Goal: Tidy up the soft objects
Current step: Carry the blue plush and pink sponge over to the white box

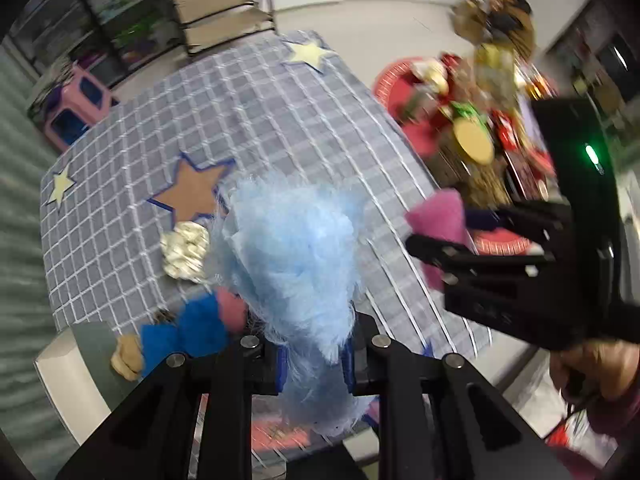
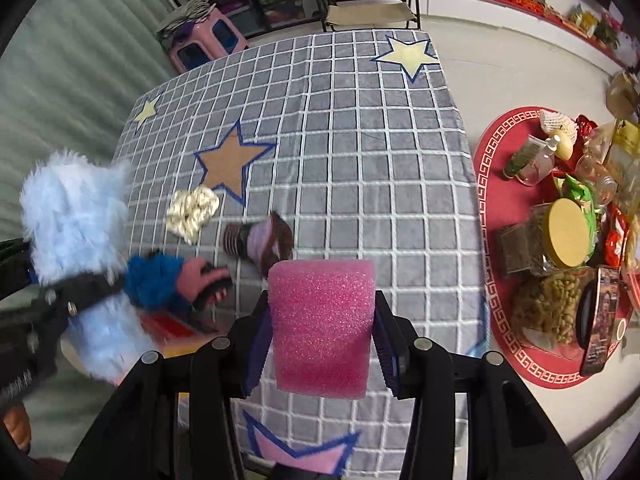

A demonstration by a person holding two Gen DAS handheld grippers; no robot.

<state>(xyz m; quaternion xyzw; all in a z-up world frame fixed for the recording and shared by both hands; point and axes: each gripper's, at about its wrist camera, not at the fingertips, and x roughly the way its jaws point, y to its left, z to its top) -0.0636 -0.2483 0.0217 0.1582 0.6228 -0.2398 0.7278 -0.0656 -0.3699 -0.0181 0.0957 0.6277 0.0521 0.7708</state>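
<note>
Pale blue fluff fills the left claw, pinched tight and hanging over the near edge of the tabletop's checked cloth. Beside it the right claw is clamped about halfway closed on a pink sponge block, upright between the pads. Both loads hang above the cloth, so each must travel downward to be set anywhere. Below lie the smaller pieces: a blue-and-pink plush nearer the left claw, a cream scrunchie and a purple-brown bundle toward the middle.
</note>
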